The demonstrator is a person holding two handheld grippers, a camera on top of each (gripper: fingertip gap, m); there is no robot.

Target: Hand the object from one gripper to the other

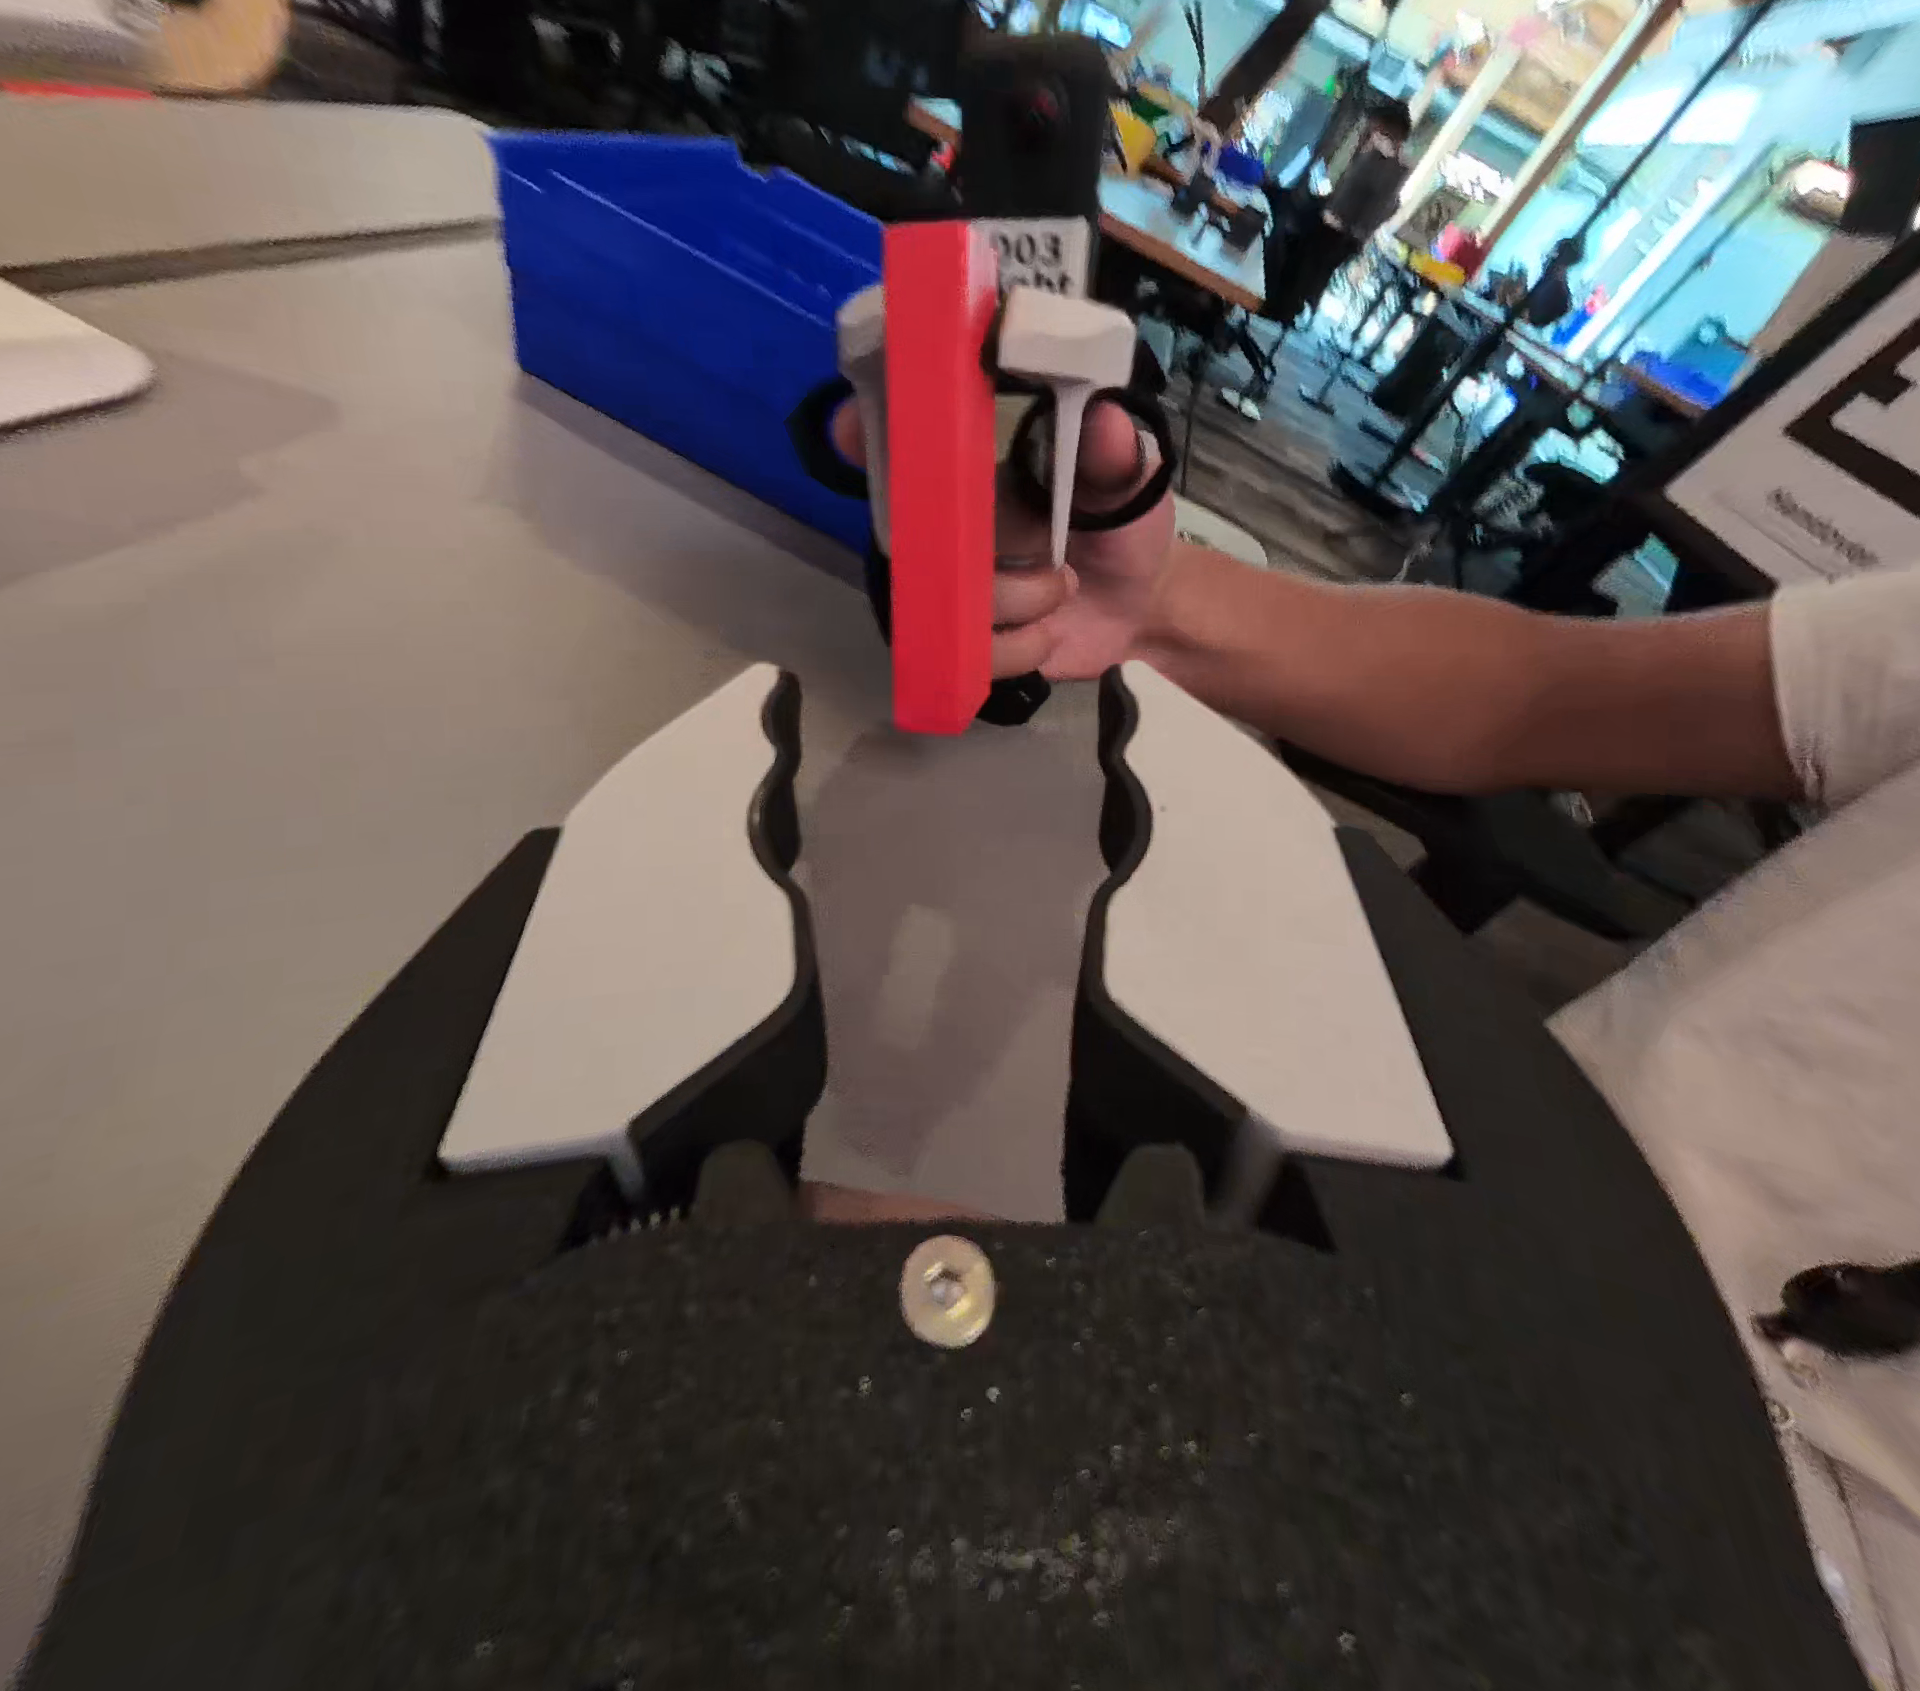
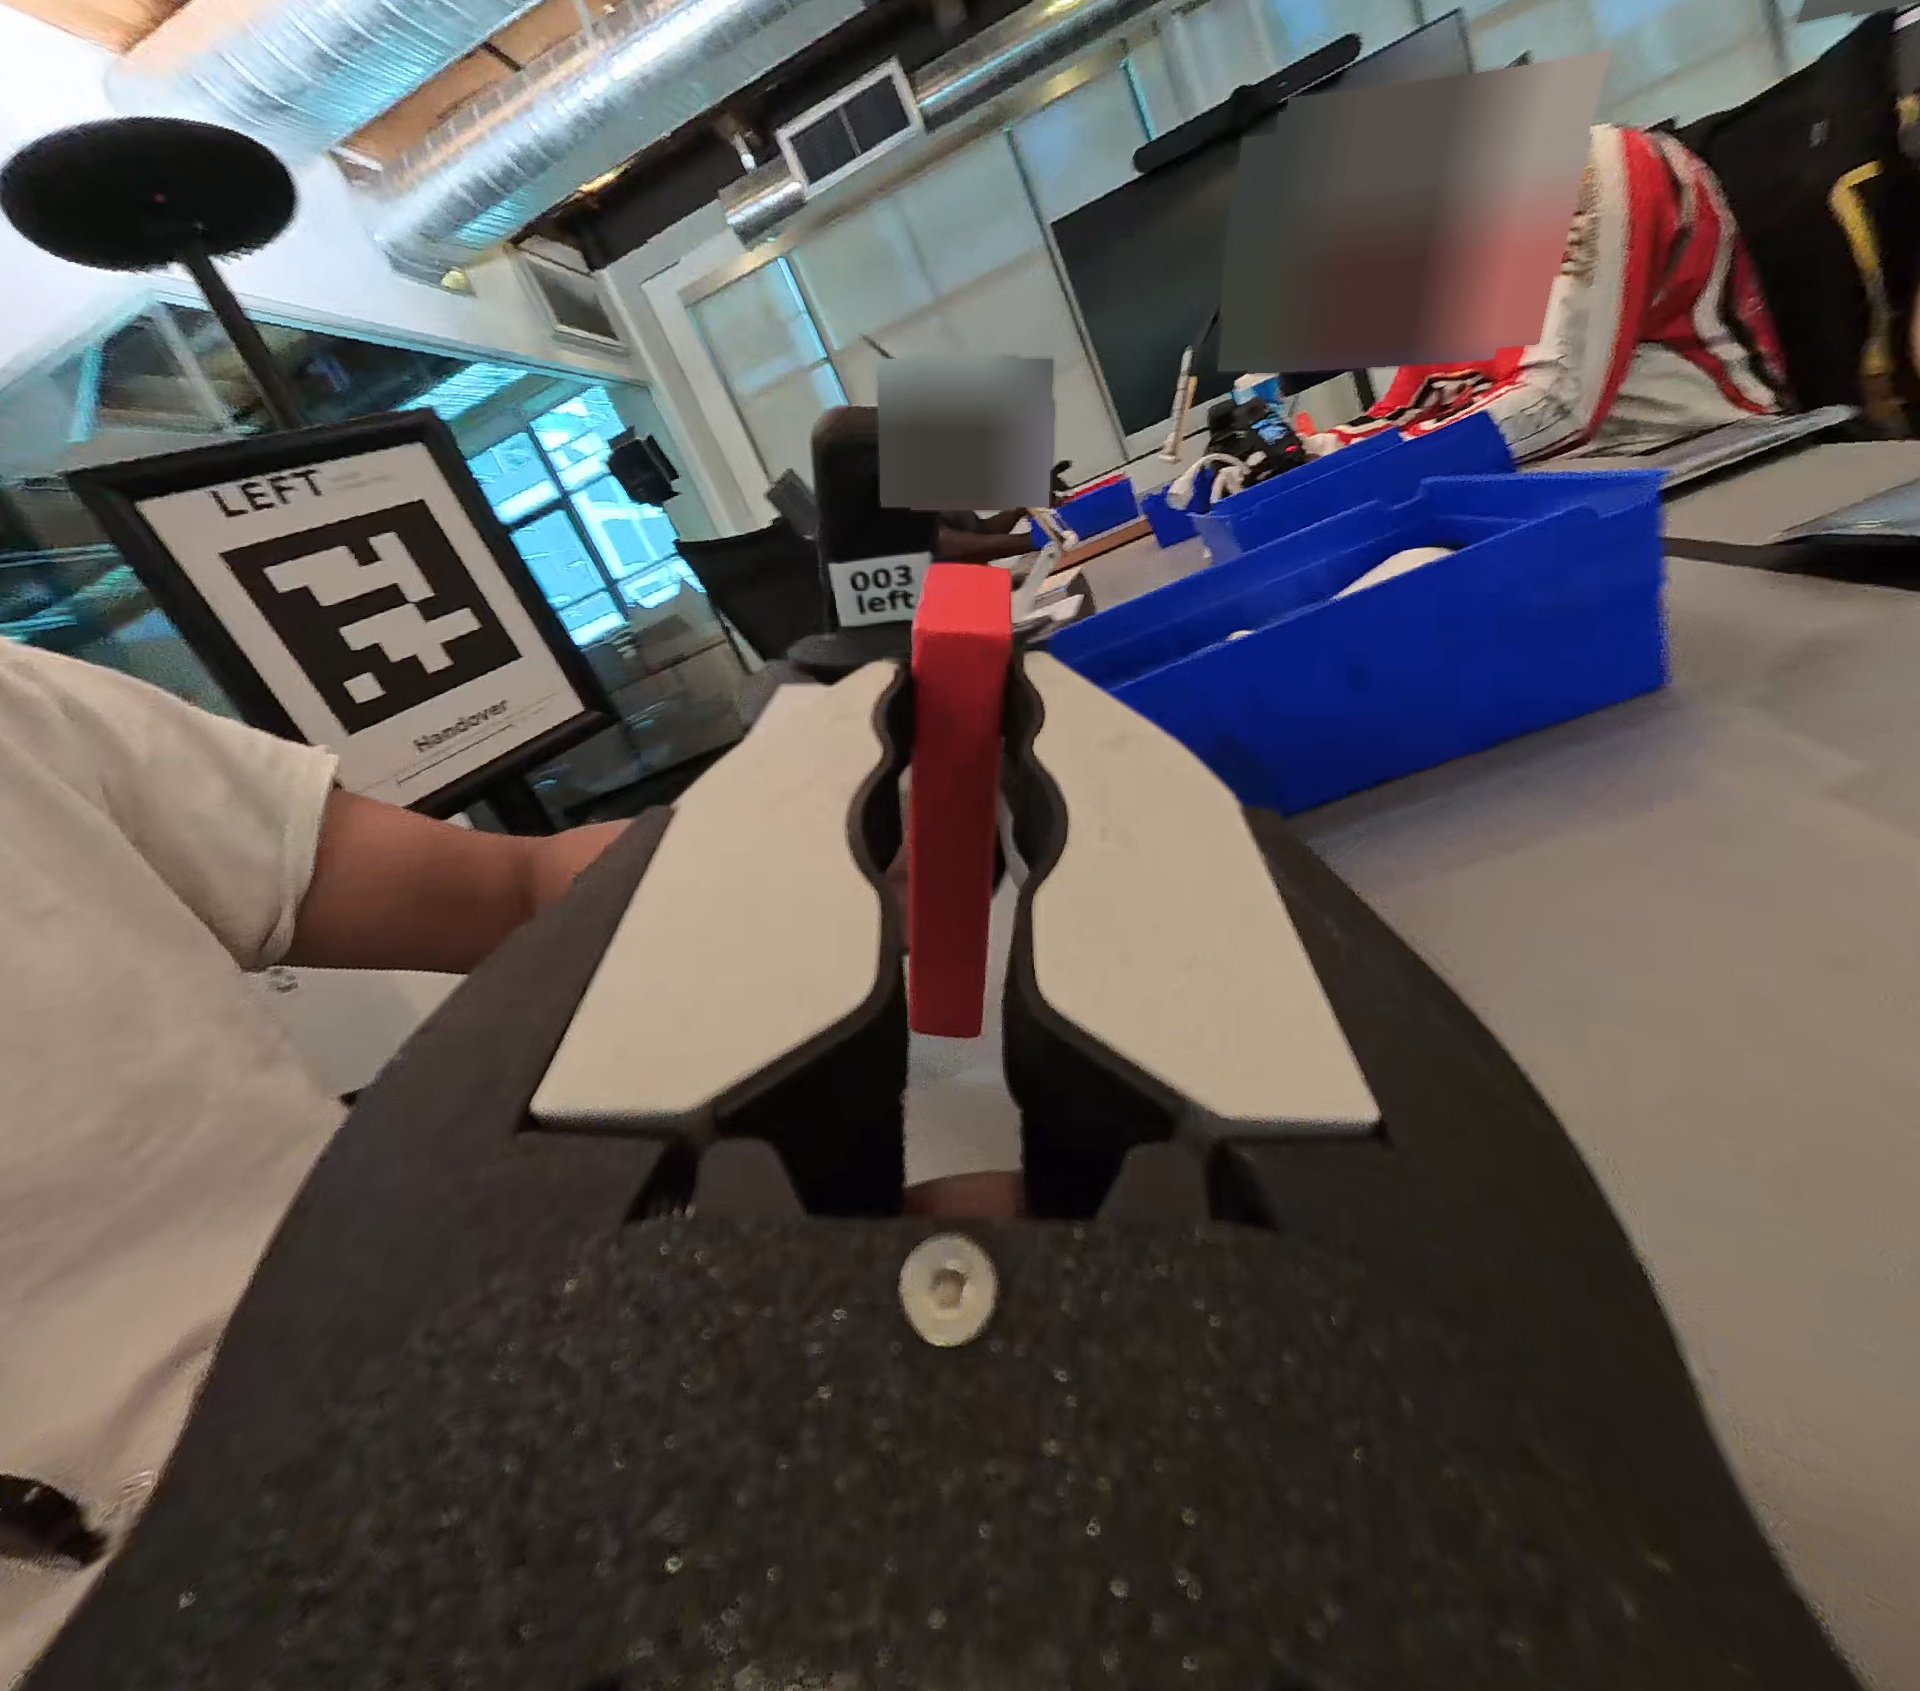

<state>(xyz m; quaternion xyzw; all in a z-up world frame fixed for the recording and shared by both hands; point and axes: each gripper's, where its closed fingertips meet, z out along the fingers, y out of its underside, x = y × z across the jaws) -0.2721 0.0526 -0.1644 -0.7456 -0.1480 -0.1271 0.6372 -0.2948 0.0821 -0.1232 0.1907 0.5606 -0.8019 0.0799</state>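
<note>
Gripping a red block [image 2: 956, 810] upright between its fingers, the right gripper [image 2: 954, 696] holds it above the grey table [image 2: 1558, 966]. Facing it, the left gripper [image 1: 945, 685] stands released — jaws spread, empty, its tips just below the block's lower end. Beyond sits a blue bin [image 1: 675, 311].

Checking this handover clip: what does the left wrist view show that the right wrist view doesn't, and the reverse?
Only the left wrist view shows the left gripper open and empty, and the hand gripping the right gripper's handle.

Only the right wrist view shows the right gripper from behind, shut on the block, a framed marker sign, and pale items inside the bin.

Both show the red block held upright by the right gripper, the blue bin and the grey table.
</note>
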